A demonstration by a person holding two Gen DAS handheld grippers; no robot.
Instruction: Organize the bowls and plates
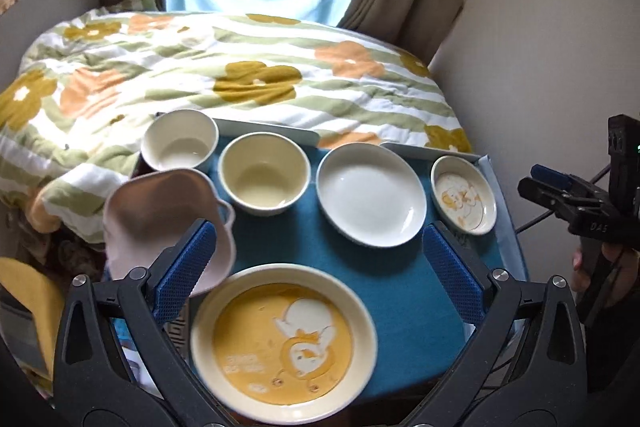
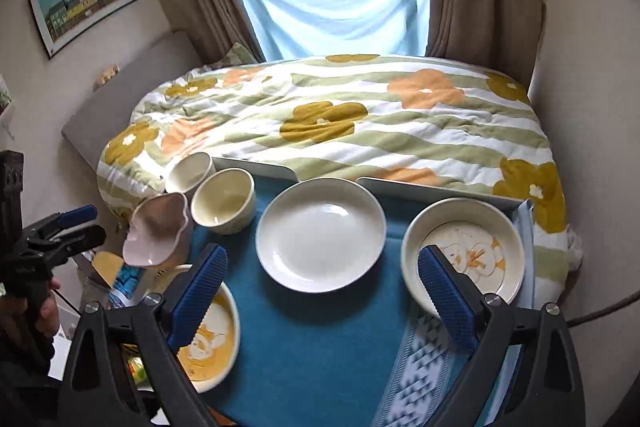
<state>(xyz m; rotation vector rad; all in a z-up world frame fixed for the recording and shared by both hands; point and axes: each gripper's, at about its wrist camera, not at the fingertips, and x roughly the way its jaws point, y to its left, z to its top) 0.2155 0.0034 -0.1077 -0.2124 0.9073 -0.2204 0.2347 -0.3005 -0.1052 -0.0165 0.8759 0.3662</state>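
We hold both grippers up with jaws wide apart, nothing in them — left gripper (image 1: 320, 267) over the yellow plate (image 1: 284, 343), right gripper (image 2: 320, 291) below the white plate (image 2: 320, 235), ready to pick.

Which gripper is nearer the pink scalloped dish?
Left. The left gripper hangs open with one of its fingers just in front of the pink scalloped dish. The right gripper is open farther right, above the white plate.
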